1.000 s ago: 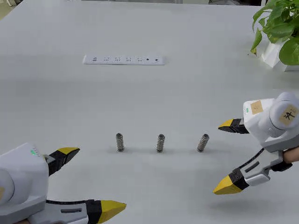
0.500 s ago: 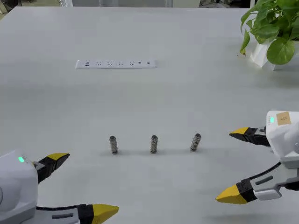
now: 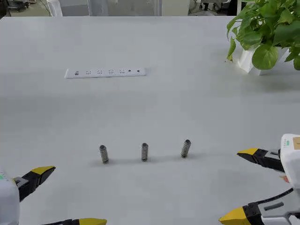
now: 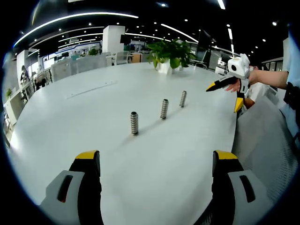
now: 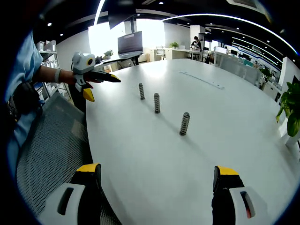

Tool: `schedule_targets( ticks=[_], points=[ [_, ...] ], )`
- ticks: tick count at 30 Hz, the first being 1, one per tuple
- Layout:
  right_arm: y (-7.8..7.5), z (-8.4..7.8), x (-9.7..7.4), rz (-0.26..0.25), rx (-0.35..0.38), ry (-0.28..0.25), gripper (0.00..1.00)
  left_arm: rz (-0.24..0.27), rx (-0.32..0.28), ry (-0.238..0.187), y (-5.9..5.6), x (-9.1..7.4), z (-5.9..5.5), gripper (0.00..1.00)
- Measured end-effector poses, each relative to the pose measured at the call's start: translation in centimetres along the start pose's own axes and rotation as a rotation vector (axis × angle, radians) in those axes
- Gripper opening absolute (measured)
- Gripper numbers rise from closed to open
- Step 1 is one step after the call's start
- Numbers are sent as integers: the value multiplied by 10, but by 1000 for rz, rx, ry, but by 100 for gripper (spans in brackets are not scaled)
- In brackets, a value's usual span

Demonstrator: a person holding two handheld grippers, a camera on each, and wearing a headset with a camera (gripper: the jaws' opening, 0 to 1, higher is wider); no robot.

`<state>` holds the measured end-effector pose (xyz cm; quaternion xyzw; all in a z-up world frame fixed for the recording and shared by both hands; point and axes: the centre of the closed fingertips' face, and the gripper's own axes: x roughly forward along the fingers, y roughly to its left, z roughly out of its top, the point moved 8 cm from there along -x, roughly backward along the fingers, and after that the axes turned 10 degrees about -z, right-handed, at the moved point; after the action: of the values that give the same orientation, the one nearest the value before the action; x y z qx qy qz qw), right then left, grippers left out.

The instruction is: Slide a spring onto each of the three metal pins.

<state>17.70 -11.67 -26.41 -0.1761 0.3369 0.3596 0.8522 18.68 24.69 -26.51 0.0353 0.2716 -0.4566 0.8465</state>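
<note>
— What is the largest thing here?
— The pale grey bench. Everything else stands on it.

— Are there any containers?
— One, a white pot at the far right corner of the bench. A leafy green plant grows in it and its leaves hang over the rim.

— And the grippers?
— The left gripper hangs at the near left corner. Its yellow-tipped fingers are spread wide with nothing between them. The right gripper is by the near right edge. Its fingers are also wide apart and hold nothing.

— What lies farther back?
— A white power strip lies flat towards the far edge, left of the middle.

— Where are the springs?
— The three springs stand upright in a row along the near half of the bench. They are evenly spaced and do not touch each other. The row sits between the two grippers and well apart from both. A darker top shows above each coil. I cannot make out the pins inside.
</note>
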Motion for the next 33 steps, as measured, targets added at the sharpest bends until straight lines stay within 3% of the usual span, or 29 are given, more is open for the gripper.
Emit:
schedule_targets(
  ticks=[11, 19, 33],
  points=[
    [4, -5, 1, -12, 45, -30, 99, -6, 6, 24, 2, 1, 1, 99],
    [5, -6, 0, -12, 59, -39, 99, -4, 15, 21, 3, 2, 6, 99],
    [10, -12, -2, -19, 74, -42, 99, -7, 12, 24, 1, 2, 3, 99]
  ],
)
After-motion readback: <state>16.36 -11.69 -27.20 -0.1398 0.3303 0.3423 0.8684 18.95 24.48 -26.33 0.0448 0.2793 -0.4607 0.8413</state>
